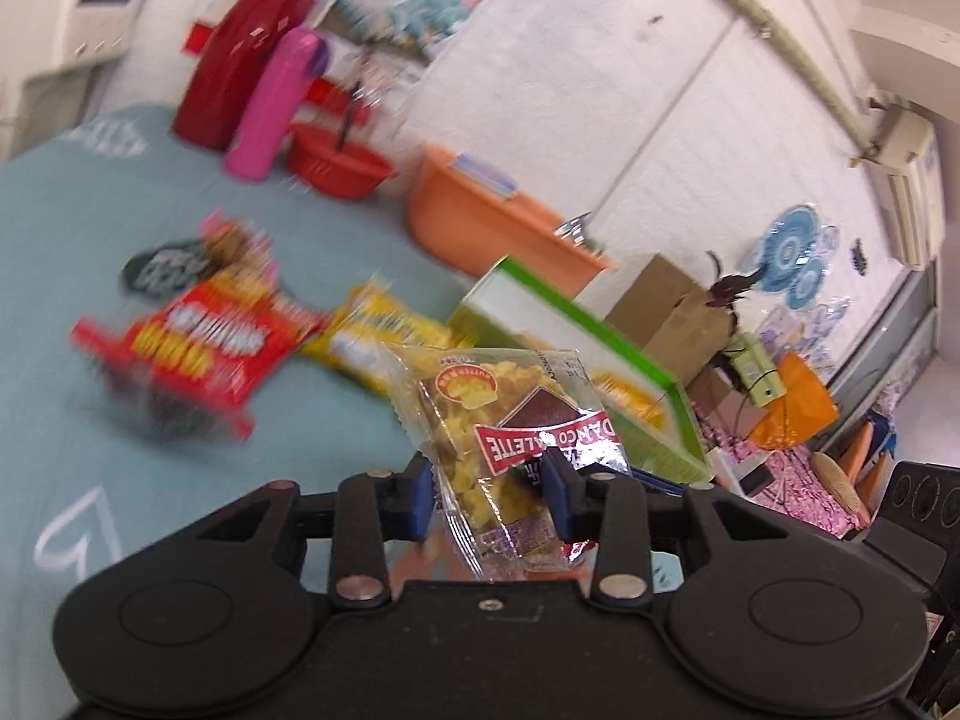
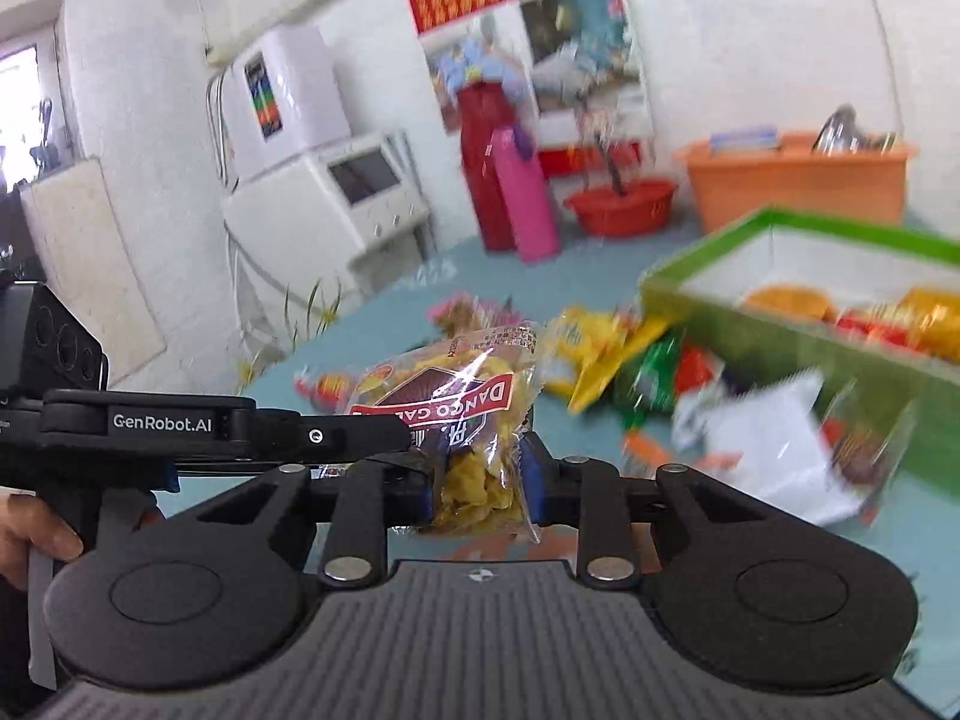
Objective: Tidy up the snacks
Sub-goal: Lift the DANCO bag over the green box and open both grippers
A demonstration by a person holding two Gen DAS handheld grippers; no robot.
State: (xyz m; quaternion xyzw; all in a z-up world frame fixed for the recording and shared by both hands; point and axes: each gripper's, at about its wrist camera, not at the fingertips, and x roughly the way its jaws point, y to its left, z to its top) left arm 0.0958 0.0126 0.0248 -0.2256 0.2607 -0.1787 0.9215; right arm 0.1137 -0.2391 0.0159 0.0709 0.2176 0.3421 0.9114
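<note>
In the left wrist view my left gripper (image 1: 489, 495) is shut on a clear packet of yellow crisps (image 1: 516, 402) with a red label, held above the teal table (image 1: 90, 210). My right gripper (image 2: 480, 486) is shut on a matching clear packet (image 2: 456, 384). The left gripper (image 2: 180, 426) shows from the side there, held by a hand (image 2: 36, 534), its tip against that packet's left edge; whether it is one packet or two I cannot tell. A green box (image 1: 600, 330) (image 2: 780, 324) holding snacks stands ahead to the right. Red (image 1: 198, 348) and yellow (image 1: 384, 336) packets lie on the table.
More loose packets, yellow (image 2: 600, 348), green (image 2: 654, 378) and white (image 2: 774, 444), lie in front of the box. At the table's far side stand a pink bottle (image 2: 528, 198), a tall red bag (image 1: 246, 48), a red basin (image 2: 621, 204) and an orange tub (image 2: 798, 180).
</note>
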